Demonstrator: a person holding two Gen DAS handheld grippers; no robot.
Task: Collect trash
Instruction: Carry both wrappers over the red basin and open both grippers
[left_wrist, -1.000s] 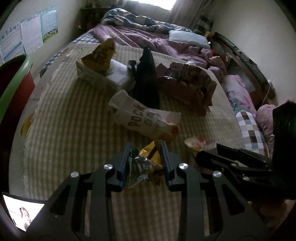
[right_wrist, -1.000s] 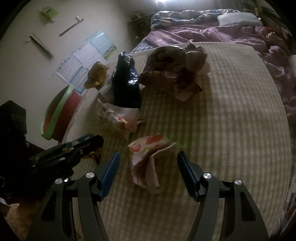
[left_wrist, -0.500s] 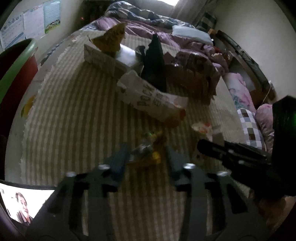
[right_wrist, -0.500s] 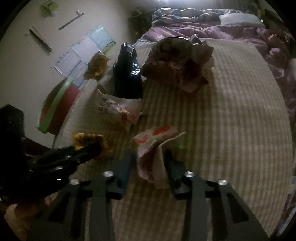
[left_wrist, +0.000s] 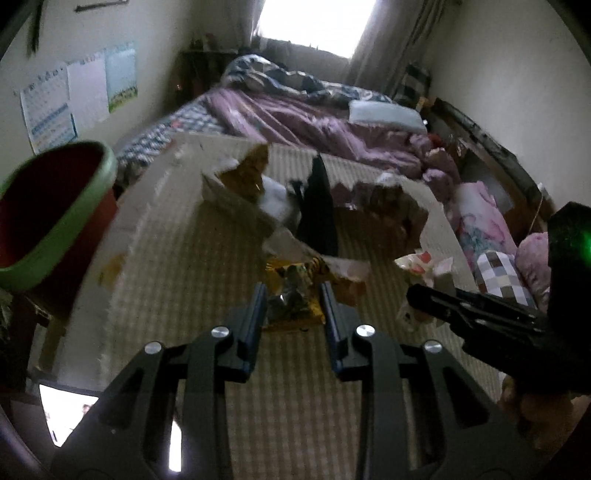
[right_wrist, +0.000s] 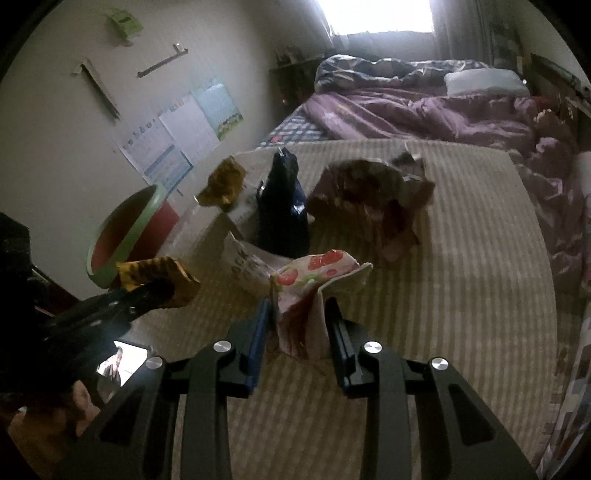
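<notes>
My left gripper (left_wrist: 293, 301) is shut on a yellow and black snack wrapper (left_wrist: 295, 295) and holds it above the checked mat; the wrapper also shows in the right wrist view (right_wrist: 155, 278). My right gripper (right_wrist: 299, 319) is shut on a pink strawberry-print wrapper (right_wrist: 314, 280), lifted off the mat; it also shows in the left wrist view (left_wrist: 424, 264). On the mat lie a white Pocky bag (right_wrist: 245, 264), a dark blue bag (right_wrist: 282, 206), a crumpled brown paper bag (right_wrist: 373, 195) and a yellow wrapper (right_wrist: 223, 182) on a white box.
A red bin with a green rim (left_wrist: 44, 218) stands left of the mat, seen too in the right wrist view (right_wrist: 127, 232). A bed with purple bedding (left_wrist: 306, 118) lies behind. A lit phone screen (left_wrist: 62, 413) is at lower left.
Both grippers have closed on their wrappers and risen off the mat. The right jaws were open around the strawberry wrapper a second ago. Both views now tilt up towards the window.
</notes>
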